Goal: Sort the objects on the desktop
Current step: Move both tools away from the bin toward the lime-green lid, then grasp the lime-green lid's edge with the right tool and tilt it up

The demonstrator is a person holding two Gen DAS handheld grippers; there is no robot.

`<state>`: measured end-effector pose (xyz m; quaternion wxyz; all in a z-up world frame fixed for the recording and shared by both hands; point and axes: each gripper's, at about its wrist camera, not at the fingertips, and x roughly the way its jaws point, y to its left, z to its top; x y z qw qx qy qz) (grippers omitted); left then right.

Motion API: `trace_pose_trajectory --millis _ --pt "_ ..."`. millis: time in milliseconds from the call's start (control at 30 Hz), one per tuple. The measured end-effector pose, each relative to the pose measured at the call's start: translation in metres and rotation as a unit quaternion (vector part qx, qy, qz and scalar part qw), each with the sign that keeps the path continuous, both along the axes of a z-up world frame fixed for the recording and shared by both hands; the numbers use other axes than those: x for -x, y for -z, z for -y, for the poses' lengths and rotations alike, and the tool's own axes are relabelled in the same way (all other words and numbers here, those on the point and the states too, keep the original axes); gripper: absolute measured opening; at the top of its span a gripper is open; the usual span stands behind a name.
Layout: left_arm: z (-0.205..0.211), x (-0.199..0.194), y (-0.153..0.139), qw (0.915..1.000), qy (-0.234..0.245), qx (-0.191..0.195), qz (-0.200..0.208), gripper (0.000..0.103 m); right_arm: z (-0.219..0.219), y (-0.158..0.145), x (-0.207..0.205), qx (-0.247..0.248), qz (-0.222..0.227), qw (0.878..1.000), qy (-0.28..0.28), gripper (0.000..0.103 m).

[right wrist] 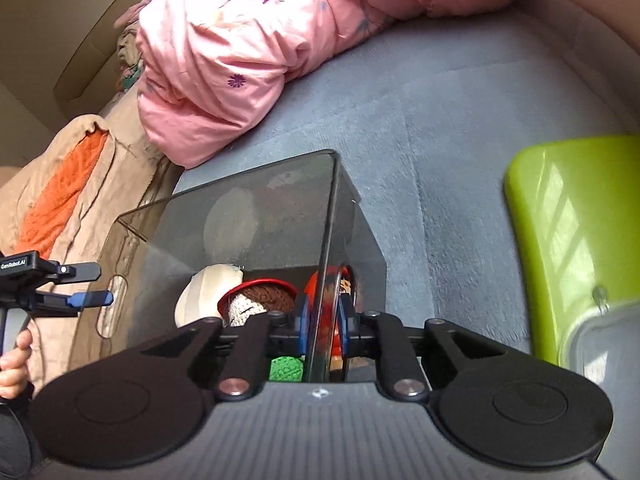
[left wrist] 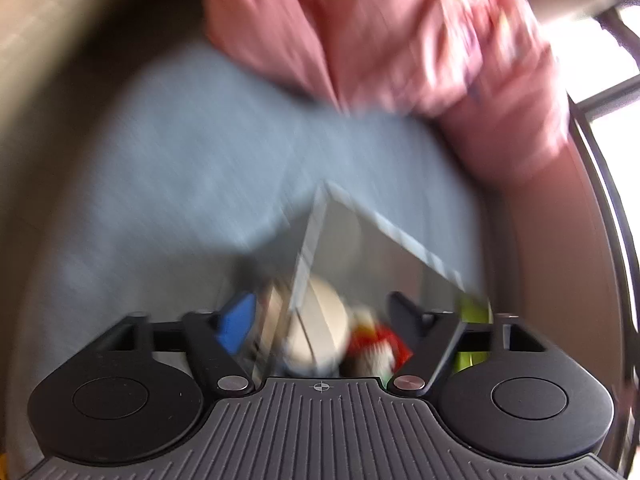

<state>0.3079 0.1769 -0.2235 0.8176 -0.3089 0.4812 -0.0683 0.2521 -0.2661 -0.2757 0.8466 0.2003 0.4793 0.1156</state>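
Spreading under everything is a blue-grey bed [right wrist: 440, 128], and the smoked clear storage box [right wrist: 256, 240] of soft toys sits on it. Right claw [right wrist: 323, 330] pinches the box's near wall; left claw [right wrist: 105, 283] hangs spread beside its handle cutout. Judged step: moving the filled box, needing a steady lift.
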Motion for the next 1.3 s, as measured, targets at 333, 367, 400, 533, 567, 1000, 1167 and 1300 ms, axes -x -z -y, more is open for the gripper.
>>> trace_pose_trajectory --millis 333,367,400,533,567,1000,1167,1300 --pt "0.106 0.051 -0.082 0.9692 0.192 0.100 0.117 0.097 0.121 -0.033 0.138 -0.007 -0.047 0.945 0.322 0.085" --pt "0.137 0.055 -0.086 0.9562 0.247 0.107 0.114 0.097 0.134 -0.026 0.150 -0.022 -0.066 0.931 0.358 0.085" --pt "0.169 0.060 -0.089 0.9410 0.300 0.114 0.107 0.097 0.146 -0.018 0.162 -0.039 -0.086 0.915 0.393 0.086" --pt "0.263 0.085 -0.090 0.8931 0.432 0.102 0.073 0.097 0.170 0.022 0.195 -0.165 -0.174 0.838 0.491 0.086" --pt "0.282 0.092 -0.091 0.8837 0.454 0.091 0.069 0.097 0.166 0.032 0.199 -0.192 -0.187 0.824 0.499 0.086" --pt "0.305 0.139 -0.070 0.8161 0.564 0.078 0.101 0.098 0.125 0.068 0.195 -0.141 -0.209 0.809 0.531 0.094" --pt "0.301 0.141 -0.066 0.8213 0.558 0.066 0.101 0.099 0.129 0.060 0.210 -0.138 -0.161 0.787 0.580 0.090" --pt "0.295 0.143 -0.068 0.8210 0.557 0.063 0.107 0.099 0.121 0.044 0.217 -0.132 -0.109 0.796 0.580 0.083"
